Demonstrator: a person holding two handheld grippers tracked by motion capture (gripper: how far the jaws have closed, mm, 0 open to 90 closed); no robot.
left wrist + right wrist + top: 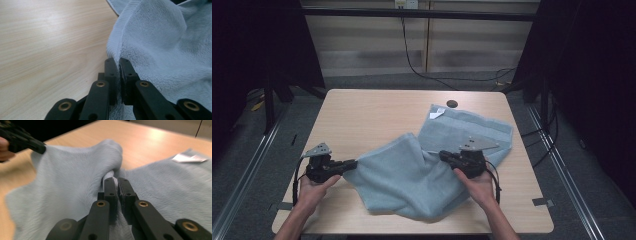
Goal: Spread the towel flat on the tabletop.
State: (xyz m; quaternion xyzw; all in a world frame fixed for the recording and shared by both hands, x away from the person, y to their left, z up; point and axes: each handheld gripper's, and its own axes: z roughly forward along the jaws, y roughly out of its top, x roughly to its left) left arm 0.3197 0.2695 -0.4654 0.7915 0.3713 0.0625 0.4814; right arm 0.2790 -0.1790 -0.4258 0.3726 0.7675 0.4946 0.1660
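Note:
A light blue towel (412, 175) lies rumpled across the right half of the wooden table (362, 115), with a white label (436, 114) at its far corner. My left gripper (353, 163) is shut on the towel's left edge (115, 50); the hem runs up between the black jaws in the left gripper view. My right gripper (443, 154) is shut on a raised fold of the towel (112, 173) near the cloth's middle. In the right gripper view the left gripper (41, 147) pinches the towel at the upper left.
A dark round hole (452, 103) sits near the table's far edge. The table's left half is bare wood. Cables (422, 70) trail on the floor behind the table, and metal rails (252, 155) run along both sides.

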